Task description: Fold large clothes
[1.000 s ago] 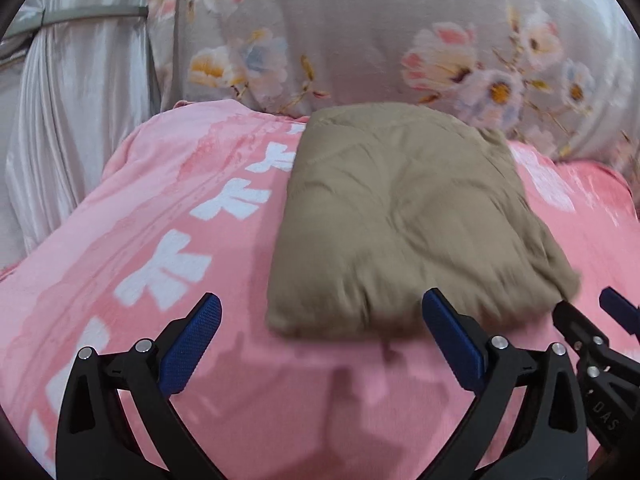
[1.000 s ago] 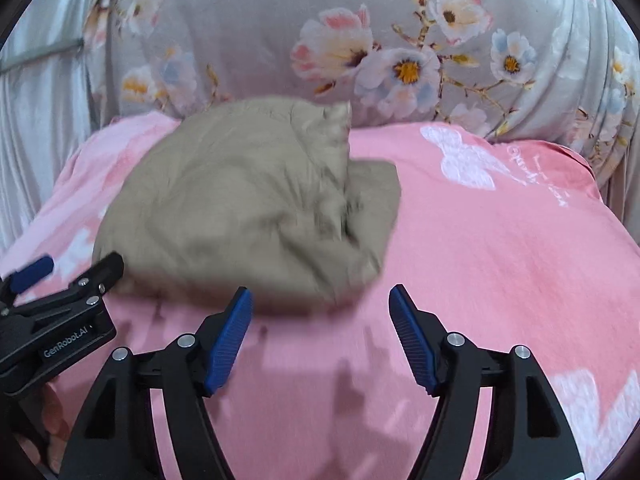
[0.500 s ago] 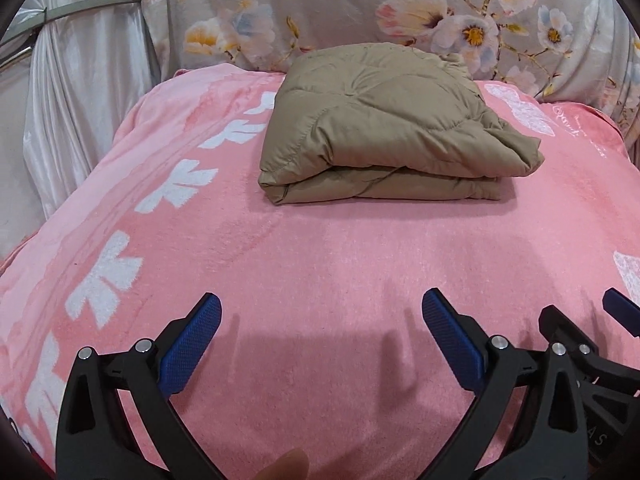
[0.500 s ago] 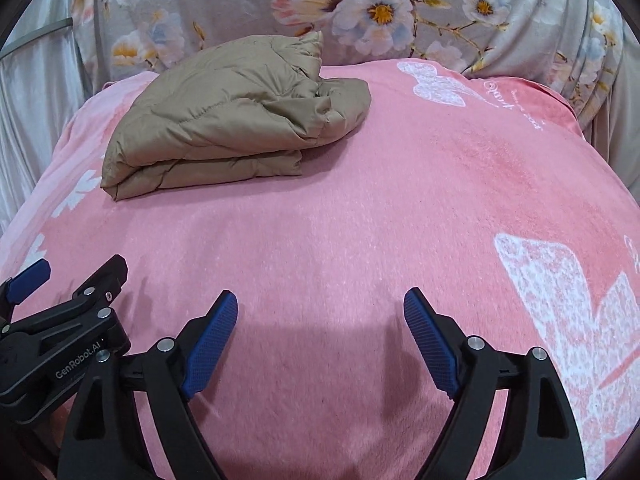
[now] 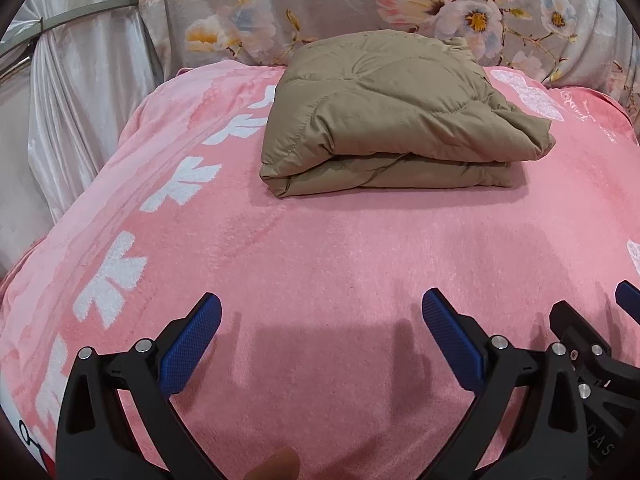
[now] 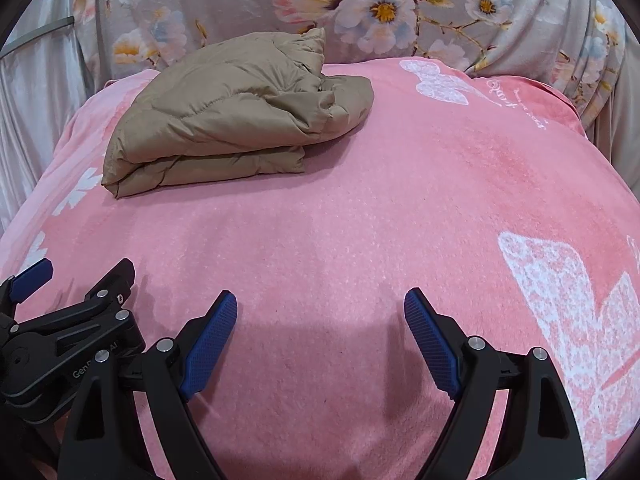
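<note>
Left tongs [image 5: 320, 340]: lower middle of the left wrist view, blue pads spread wide, nothing between them, only bare pink blanket [image 5: 340, 264] beneath. The right tongs poke into the lower right corner of that same frame.

Right tongs [image 6: 320, 340]: lower middle of the right wrist view, pads likewise spread wide and empty, pointing down at the blanket. The left tongs show at the lower left edge of that frame. The two tools sit side by side, close to each other.

A fingertip [image 5: 280, 464] shows at the bottom edge of the left view.

Padded jacket [image 5: 396, 120]: tan, quilted, lying in the upper middle of the left view and the upper left of the right view [image 6: 236, 116]. It is well apart from both tongs. It lies doubled over into a compact block of stacked layers, with the folded edge toward the cameras. The right end is lumpier, with a bunched bit of fabric sticking out past the lower layer.

Behind it, across the top of both frames: a floral cover [image 6: 380, 8]. Pale curtain [image 5: 80, 92] at upper left.

Judgement: folding looks essentially done. Neither tool holds anything. What may remain is tidying the loose right end, if that is wanted.
</note>
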`<state>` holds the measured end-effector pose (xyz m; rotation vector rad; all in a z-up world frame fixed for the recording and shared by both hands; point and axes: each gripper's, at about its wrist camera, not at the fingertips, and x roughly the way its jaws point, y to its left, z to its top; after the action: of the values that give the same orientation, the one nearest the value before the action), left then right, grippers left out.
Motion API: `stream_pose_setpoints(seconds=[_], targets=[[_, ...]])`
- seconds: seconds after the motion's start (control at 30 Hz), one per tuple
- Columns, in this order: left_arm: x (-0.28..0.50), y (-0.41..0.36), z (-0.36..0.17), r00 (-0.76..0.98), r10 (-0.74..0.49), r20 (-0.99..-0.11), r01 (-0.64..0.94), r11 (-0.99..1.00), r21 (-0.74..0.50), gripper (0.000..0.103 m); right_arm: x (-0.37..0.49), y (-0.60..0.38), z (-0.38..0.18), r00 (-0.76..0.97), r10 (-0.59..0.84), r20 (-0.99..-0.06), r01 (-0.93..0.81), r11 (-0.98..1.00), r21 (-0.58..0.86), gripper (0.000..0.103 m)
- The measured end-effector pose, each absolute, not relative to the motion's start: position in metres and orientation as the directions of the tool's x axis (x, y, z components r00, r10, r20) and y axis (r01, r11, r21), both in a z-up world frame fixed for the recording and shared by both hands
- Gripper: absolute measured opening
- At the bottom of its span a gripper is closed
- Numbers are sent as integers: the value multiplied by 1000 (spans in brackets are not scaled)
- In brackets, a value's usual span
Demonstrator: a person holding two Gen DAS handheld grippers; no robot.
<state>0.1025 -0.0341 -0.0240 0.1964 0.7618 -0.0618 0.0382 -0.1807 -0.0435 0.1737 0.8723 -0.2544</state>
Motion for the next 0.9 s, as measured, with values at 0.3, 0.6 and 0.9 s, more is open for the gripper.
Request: stream_pose_setpoints(seconds=[0.3,0.6,0.9], targets=[[102,-34,-22,728,20,-685,117,981,153,98,38,-176,-42,624,-155,-766,282,959,36,83],[102,-33,-22,730,19,-684,117,981,153,98,37,-175,-41,625,-163,-763,285,958,28,83],[102,-33,-22,729,20,-684,115,982,151,98,37,-175,-41,625,-172,-762,286,958,19,83]])
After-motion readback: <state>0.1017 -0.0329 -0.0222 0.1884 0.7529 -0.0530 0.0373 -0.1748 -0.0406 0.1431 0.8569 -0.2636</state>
